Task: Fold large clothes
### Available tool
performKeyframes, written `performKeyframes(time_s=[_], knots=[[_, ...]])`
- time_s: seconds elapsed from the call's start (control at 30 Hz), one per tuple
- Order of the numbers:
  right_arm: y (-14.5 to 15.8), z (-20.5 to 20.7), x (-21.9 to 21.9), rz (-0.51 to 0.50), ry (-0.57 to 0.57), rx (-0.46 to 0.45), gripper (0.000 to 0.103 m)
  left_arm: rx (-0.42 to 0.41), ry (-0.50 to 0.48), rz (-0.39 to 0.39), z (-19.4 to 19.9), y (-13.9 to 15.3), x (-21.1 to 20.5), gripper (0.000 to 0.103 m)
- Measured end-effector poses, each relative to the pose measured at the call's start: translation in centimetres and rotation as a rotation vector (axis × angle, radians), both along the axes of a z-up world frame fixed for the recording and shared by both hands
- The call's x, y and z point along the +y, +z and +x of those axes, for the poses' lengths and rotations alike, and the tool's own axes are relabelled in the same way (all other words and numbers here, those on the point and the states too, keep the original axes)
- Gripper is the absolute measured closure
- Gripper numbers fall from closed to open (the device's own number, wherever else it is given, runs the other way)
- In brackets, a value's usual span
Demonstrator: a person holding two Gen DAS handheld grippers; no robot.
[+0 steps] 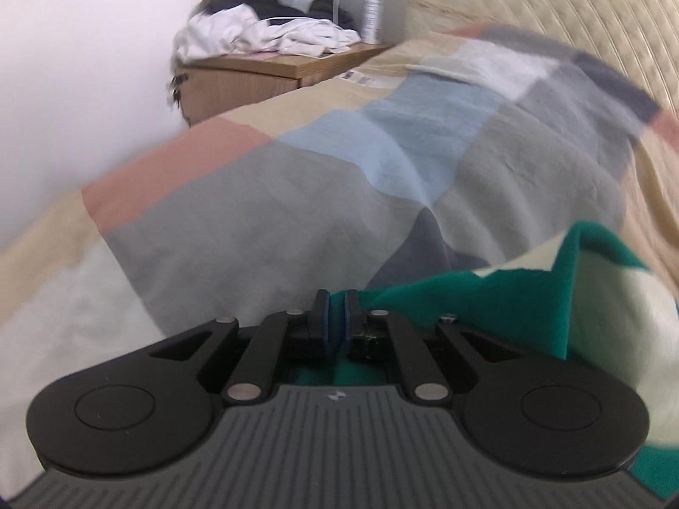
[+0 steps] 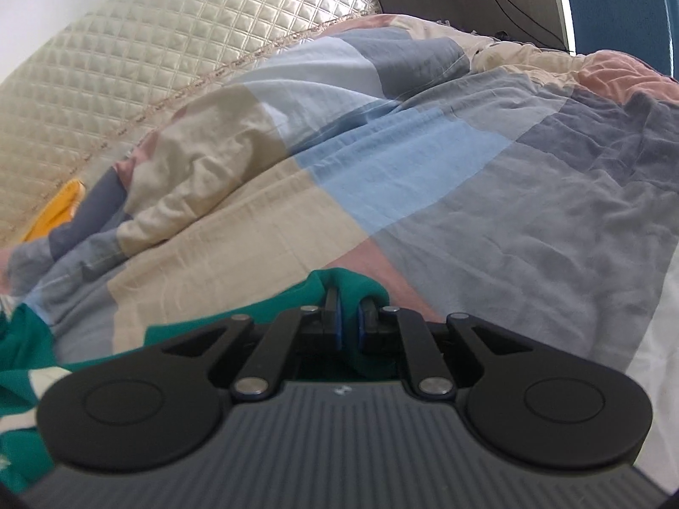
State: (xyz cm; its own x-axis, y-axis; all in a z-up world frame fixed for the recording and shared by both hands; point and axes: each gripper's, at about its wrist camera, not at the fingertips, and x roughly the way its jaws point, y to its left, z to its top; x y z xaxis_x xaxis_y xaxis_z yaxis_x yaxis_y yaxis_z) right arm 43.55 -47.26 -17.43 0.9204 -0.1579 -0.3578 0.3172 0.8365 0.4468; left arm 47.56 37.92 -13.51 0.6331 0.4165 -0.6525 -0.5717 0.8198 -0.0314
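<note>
Two grippers, left gripper (image 1: 337, 297) and right gripper (image 2: 348, 295), each pinching one green-and-cream garment (image 1: 509, 305), one patchwork duvet (image 1: 297, 195)

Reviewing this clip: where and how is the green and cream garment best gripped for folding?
By its edge, one pinch per gripper, coming level from the near side: the green and cream garment is limp cloth. The left gripper and right gripper each appear to pinch green fabric.

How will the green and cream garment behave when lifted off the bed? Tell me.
The green and cream garment probably hangs floppy: it already bunches and droops beside the left gripper. It looks fleecy, so it is unlikely to slip from the right gripper.
</note>
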Motion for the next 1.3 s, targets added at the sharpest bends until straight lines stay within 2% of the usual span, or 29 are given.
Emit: performKeyframes(time_s=[0.03, 0.07, 0.13, 0.2, 0.27, 0.43, 0.53, 0.63, 0.73, 0.8, 0.87, 1.0, 1.03, 1.07, 1.1, 1.17, 1.3], knots=[[0.2, -0.3, -0.1, 0.016, 0.0, 0.004, 0.091, 0.003, -0.011, -0.004, -1.0, 0.6, -0.5, 0.08], [0.5, -1.0, 0.1, 0.022, 0.007, 0.006, 0.089, 0.008, -0.02, -0.01, -1.8, 1.2, -0.8, 0.06], [1.0, -2.6, 0.7, 0.009, 0.011, 0.015, 0.08, 0.006, -0.016, -0.028, -4.2, 2.5, -1.3, 0.045], [1.7, -4.7, 1.5, 0.013, 0.017, 0.006, 0.062, -0.013, -0.046, -0.082, -7.1, 3.6, -1.8, 0.044], [2.2, -7.0, 2.3, 0.037, 0.044, -0.004, 0.047, -0.007, -0.068, -0.091, -9.9, 5.0, -2.8, 0.043], [3.6, -13.6, 5.6, 0.066, 0.086, -0.044, 0.046, -0.028, -0.132, -0.216, -17.5, 6.4, -5.9, 0.043], [4.7, -17.2, 8.4, 0.038, 0.136, -0.046, 0.046, -0.013, -0.182, -0.243, -21.6, 6.3, -9.2, 0.043], [6.3, -20.4, 10.8, -0.009, 0.196, -0.022, 0.046, -0.036, -0.232, -0.344, -25.7, 6.1, -11.9, 0.043], [6.9, -22.7, 12.3, -0.01, 0.276, 0.076, 0.046, -0.042, -0.236, -0.44, -29.4, 5.5, -14.2, 0.043], [6.4, -23.8, 13.0, -0.002, 0.331, 0.173, 0.046, -0.038, -0.248, -0.513, -31.3, 5.1, -15.4, 0.043], [5.5, -25.0, 13.4, 0.012, 0.388, 0.214, 0.046, -0.029, -0.255, -0.569, -32.8, 4.6, -16.4, 0.042], [3.2, -27.0, 13.9, 0.073, 0.45, 0.292, 0.045, -0.021, -0.27, -0.557, -35.1, 4.5, -18.2, 0.037], [2.7, -27.0, 14.1, 0.091, 0.457, 0.316, 0.041, -0.017, -0.267, -0.56, -35.2, 4.5, -18.2, 0.033], [2.3, -27.0, 14.4, 0.105, 0.465, 0.326, 0.033, -0.012, -0.259, -0.571, -35.6, 4.2, -18.4, 0.029], [2.2, -27.1, 14.6, 0.111, 0.469, 0.324, 0.028, -0.003, -0.251, -0.587, -35.9, 3.9, -18.6, 0.029], [2.2, -27.2, 15.3, 0.093, 0.463, 0.316, 0.027, 0.029, -0.257, -0.604, -35.7, 3.4, -18.6, 0.029], [1.6, -26.9, 16.2, -0.001, 0.386, 0.361, 0.027, 0.041, -0.256, -0.563, -35.3, 3.2, -19.0, 0.025]])
